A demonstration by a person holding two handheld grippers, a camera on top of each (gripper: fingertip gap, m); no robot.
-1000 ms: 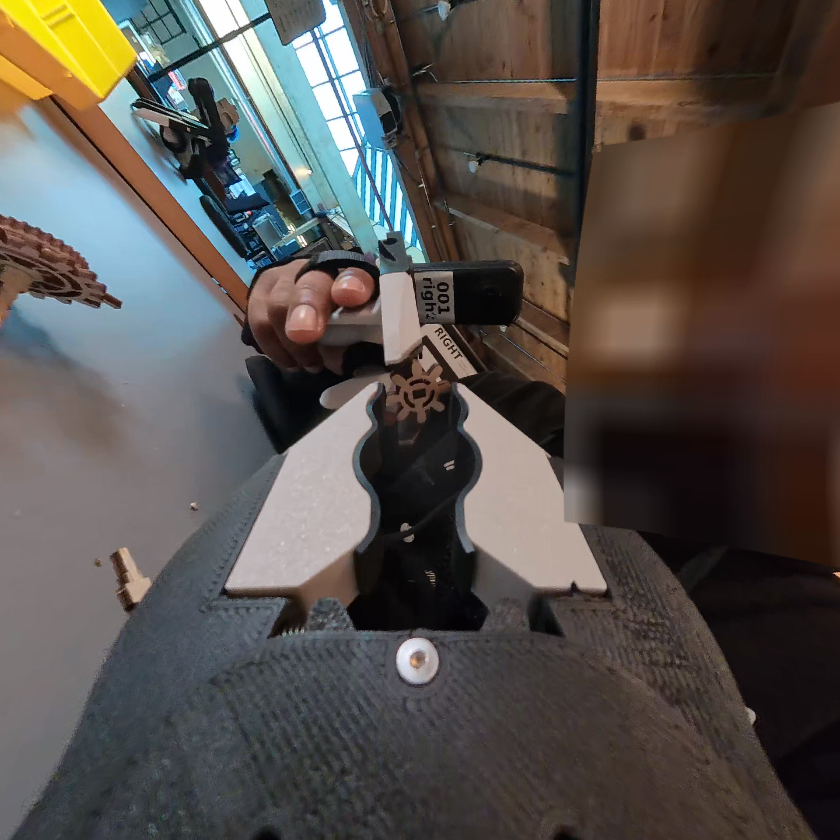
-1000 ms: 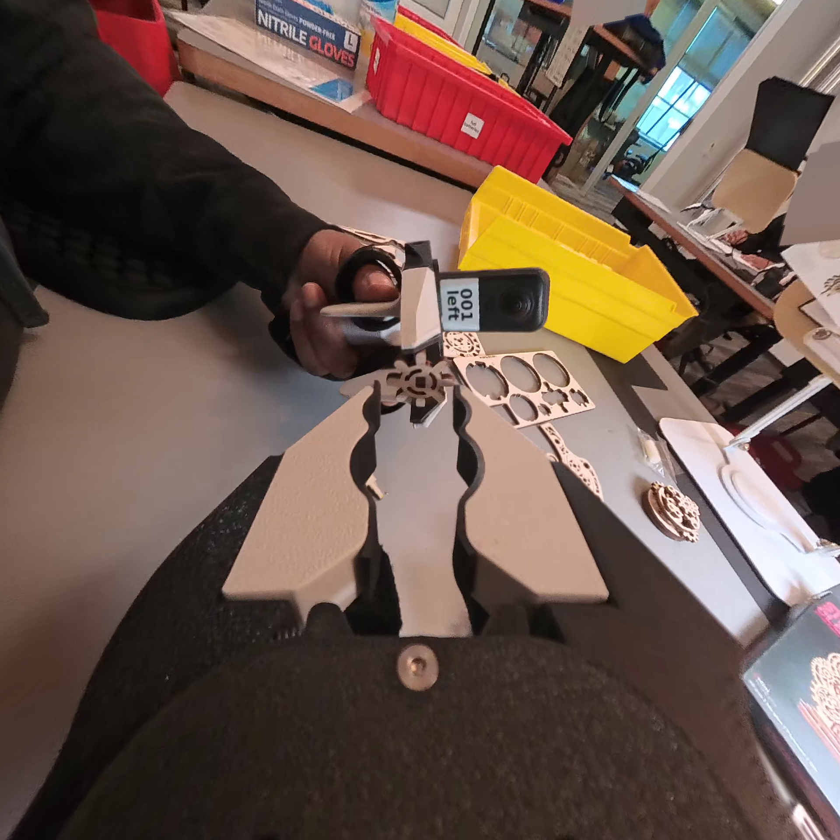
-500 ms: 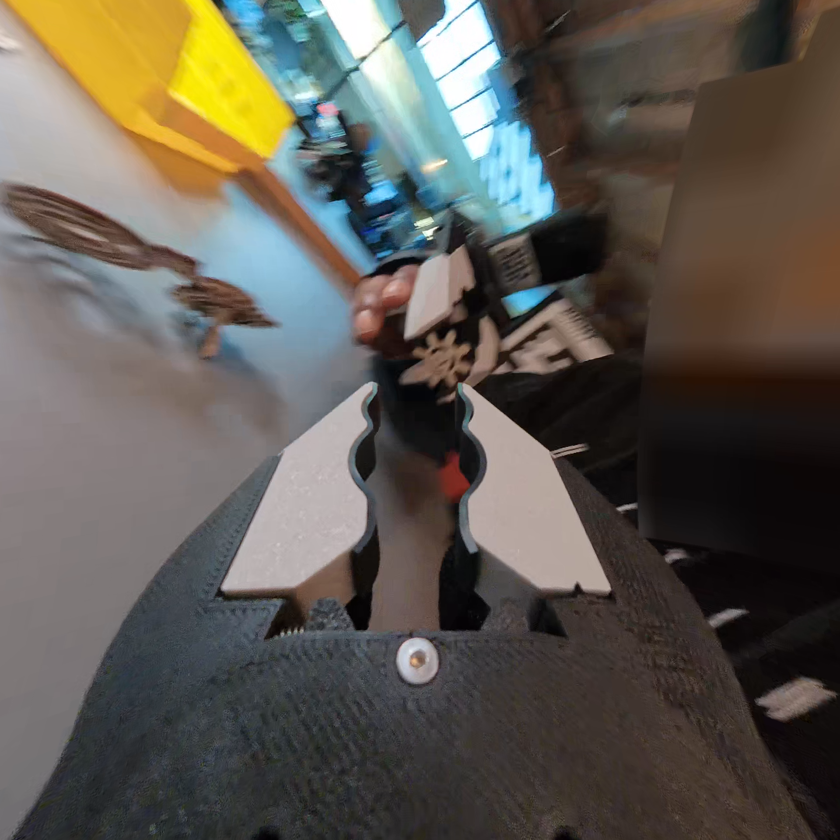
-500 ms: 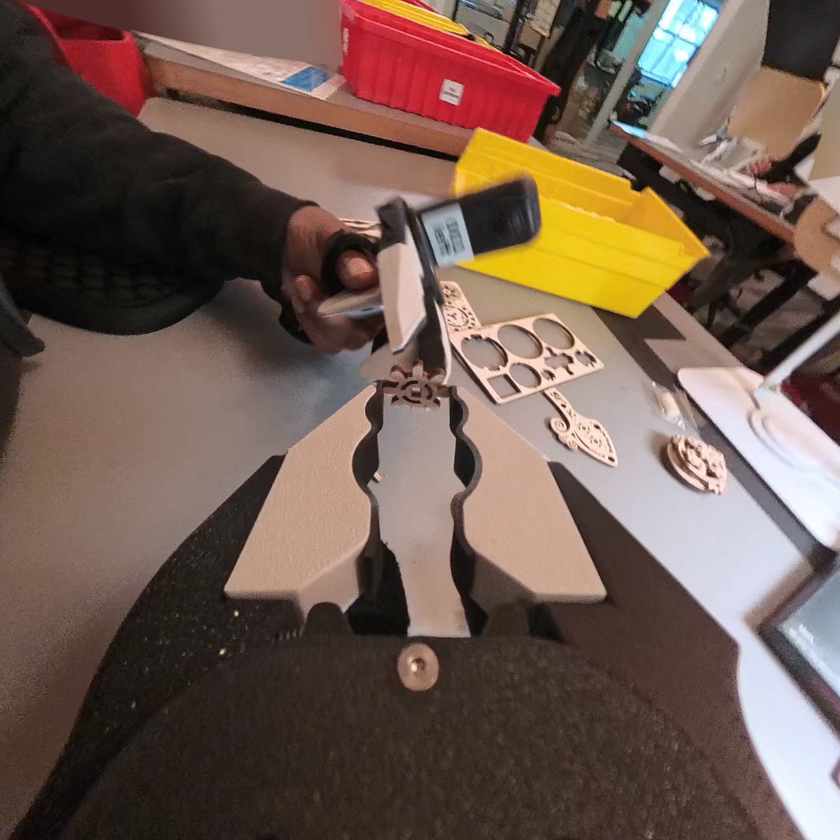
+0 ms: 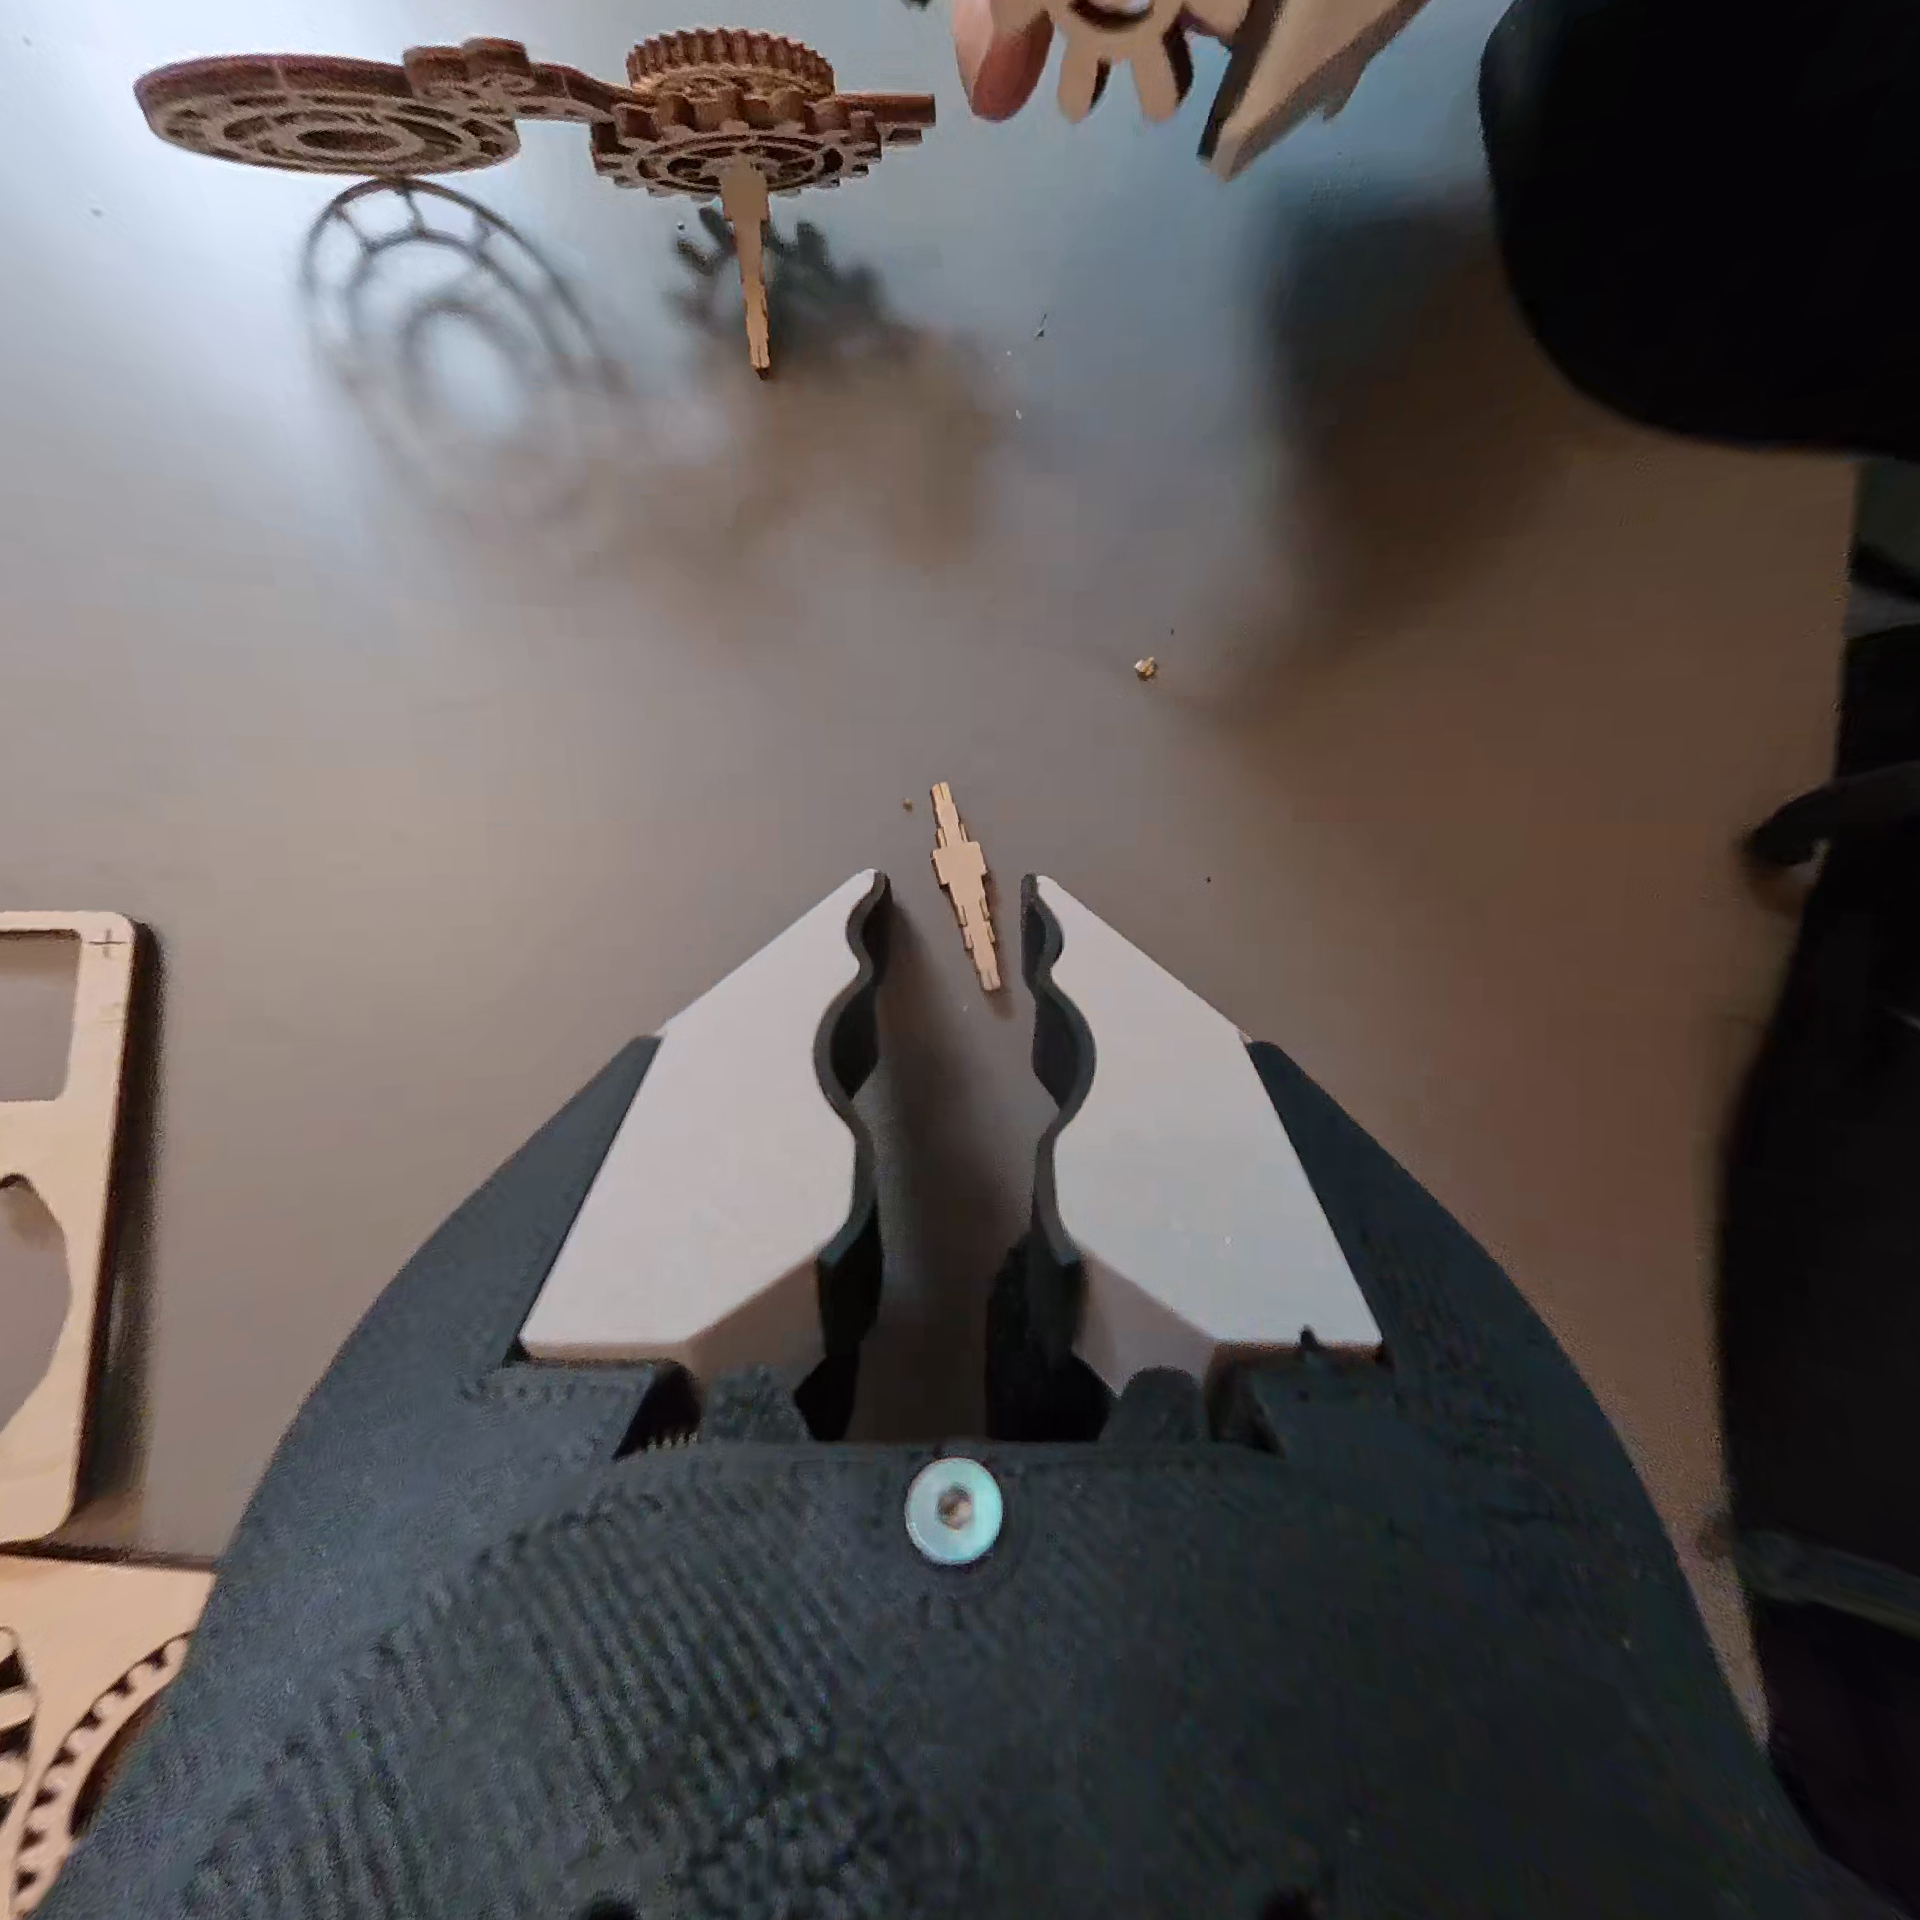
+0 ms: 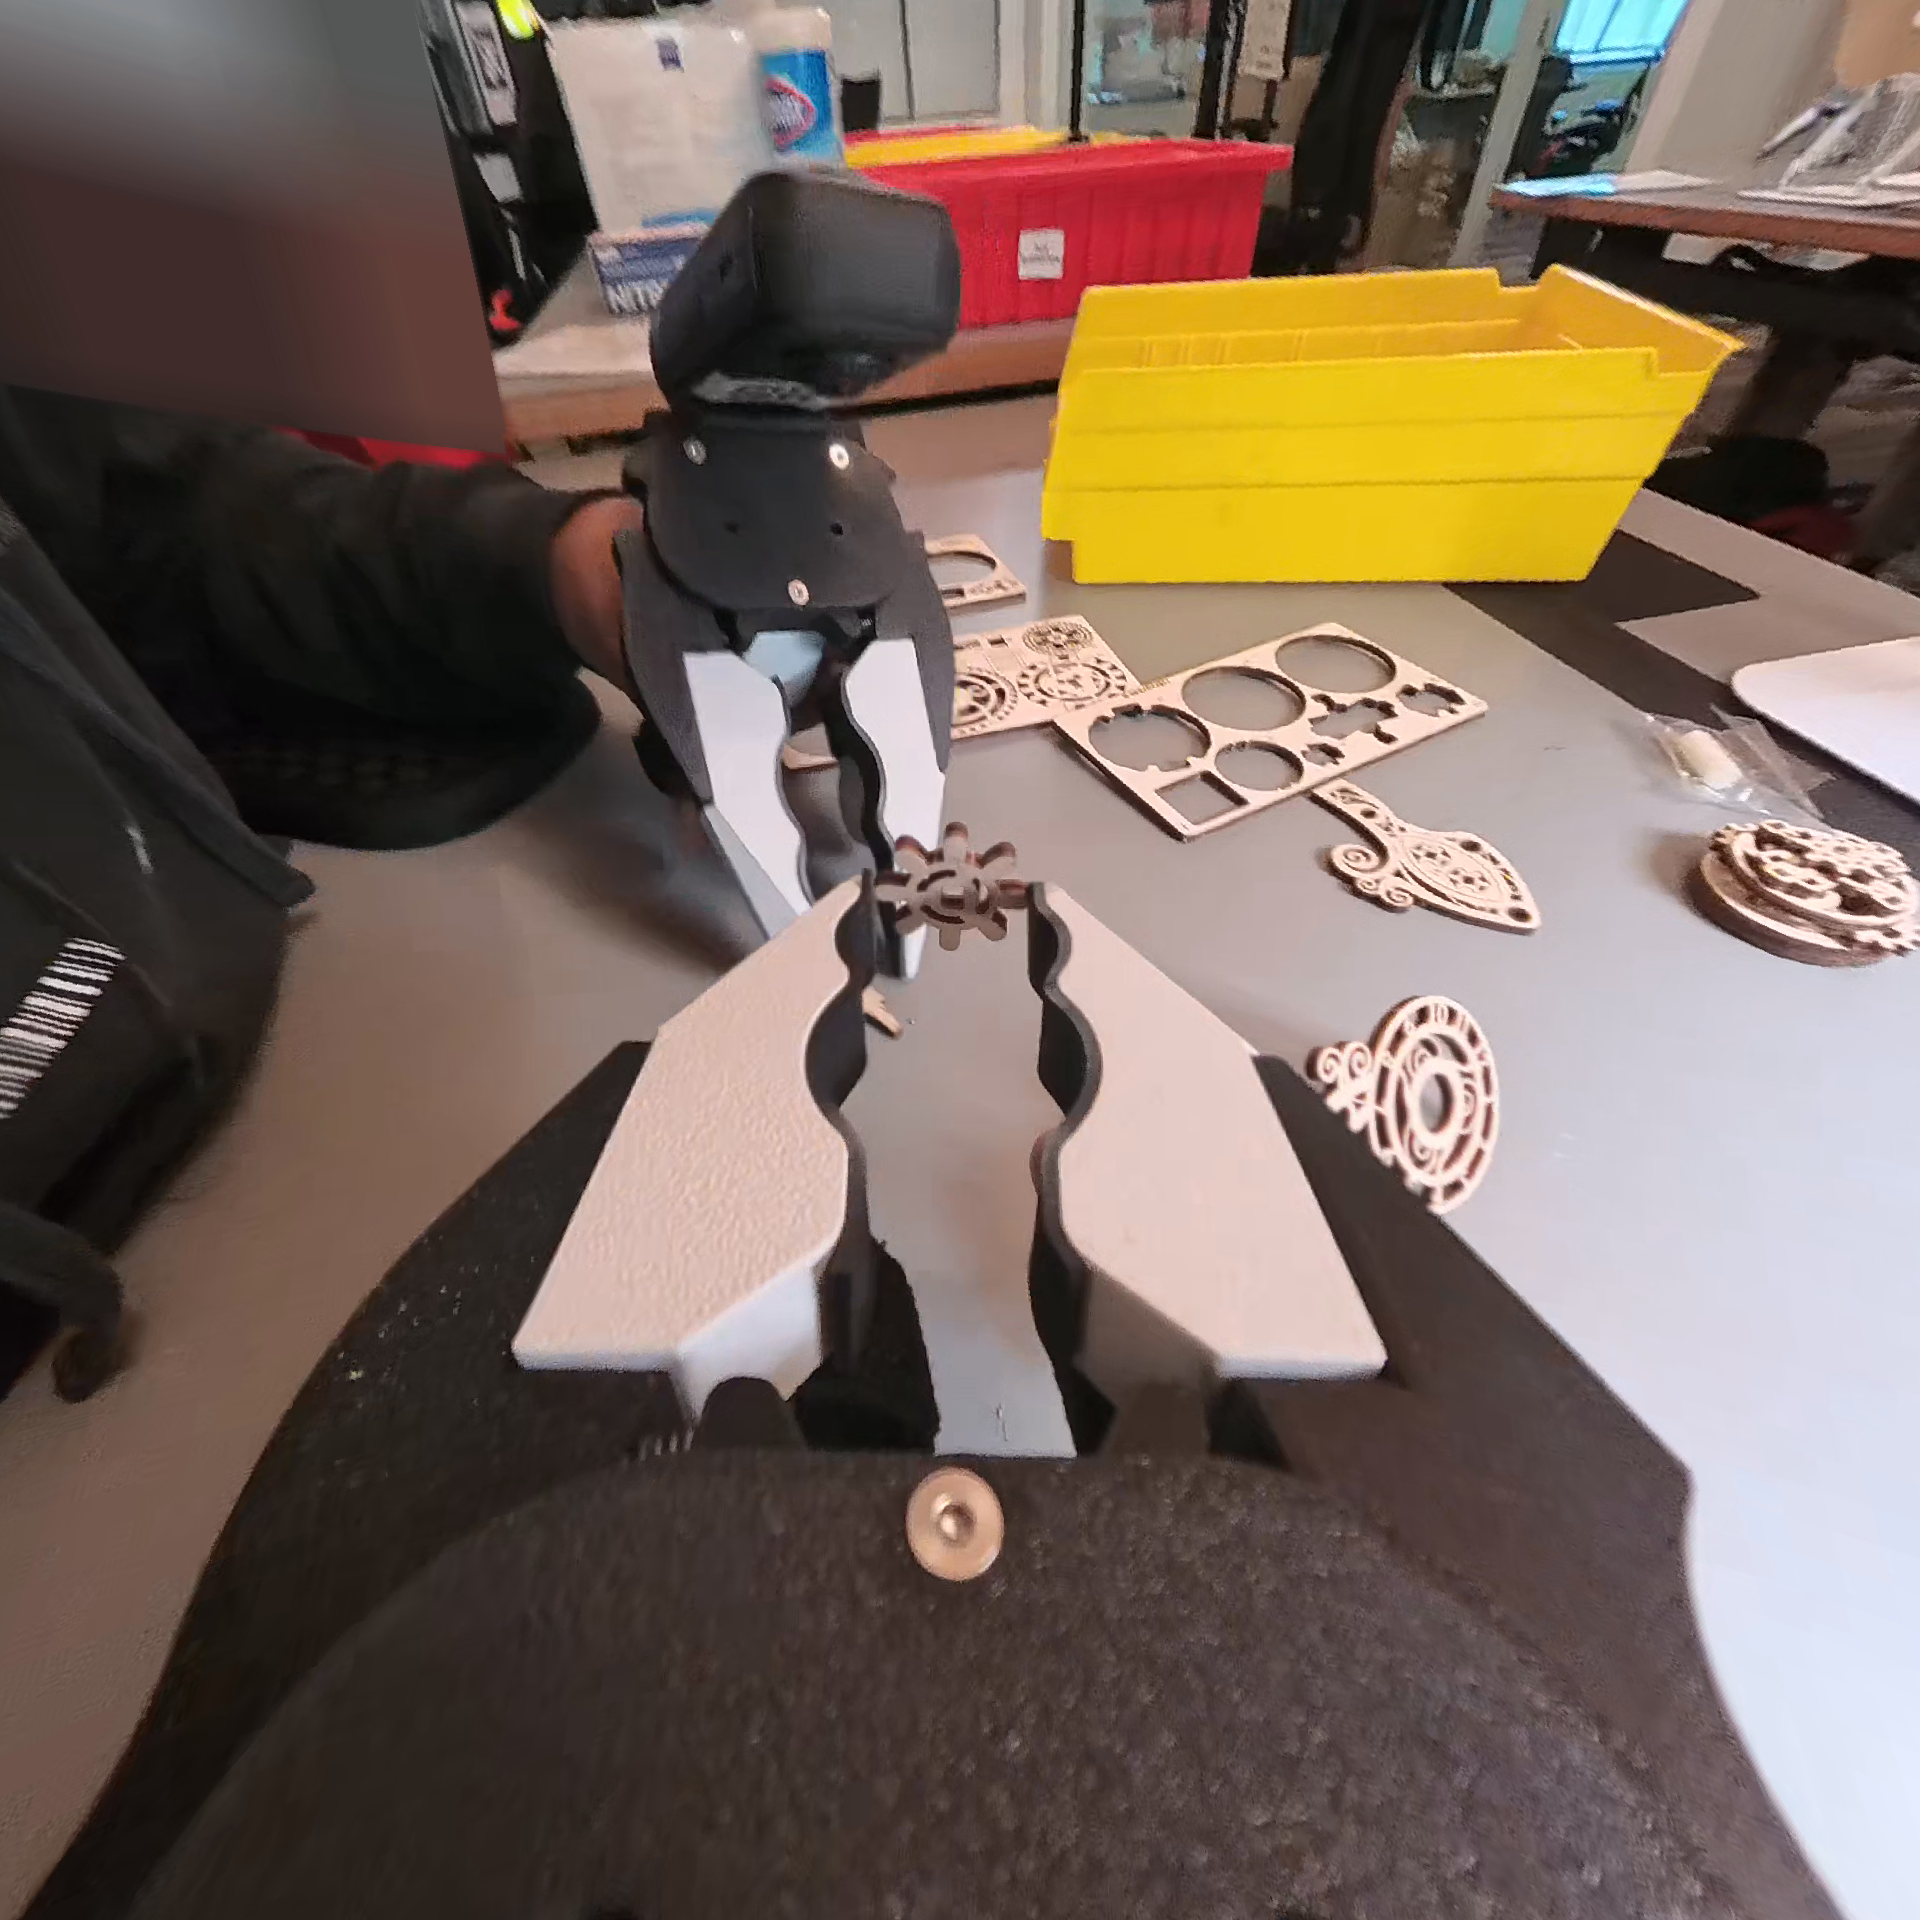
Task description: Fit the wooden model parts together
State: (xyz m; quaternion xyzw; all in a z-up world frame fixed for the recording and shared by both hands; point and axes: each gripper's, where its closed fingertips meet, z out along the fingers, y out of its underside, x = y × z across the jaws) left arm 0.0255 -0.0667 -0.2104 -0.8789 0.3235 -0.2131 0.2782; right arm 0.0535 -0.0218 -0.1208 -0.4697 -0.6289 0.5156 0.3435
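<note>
My left gripper (image 5: 954, 883) points down at the grey table, open and empty. A small stepped wooden pin (image 5: 971, 914) lies on the table between its fingertips. In the right wrist view the left gripper (image 6: 836, 940) stands just behind my right gripper, tips near the table. My right gripper (image 6: 945, 899) is shut on a small wooden cog (image 6: 935, 883) and holds it above the table. The cog (image 5: 1122, 42) and a right finger (image 5: 1278, 94) show at the top of the left wrist view. A wooden gear assembly (image 5: 717, 125) with a pin sticking out lies farther off.
A yellow bin (image 6: 1351, 436) and a red bin (image 6: 1091, 218) stand at the back. A cut-out wooden sheet (image 6: 1268, 727), a drop-shaped piece (image 6: 1434, 878), a dial piece (image 6: 1423, 1091) and a gear stack (image 6: 1808, 904) lie at right. Another sheet (image 5: 62, 1195) lies left of my left gripper. About 11 cm separates my left fingertips from my right.
My left gripper has swung away from the cog and the right gripper and turned down to the table, over the small pin. The right gripper still holds the cog.
</note>
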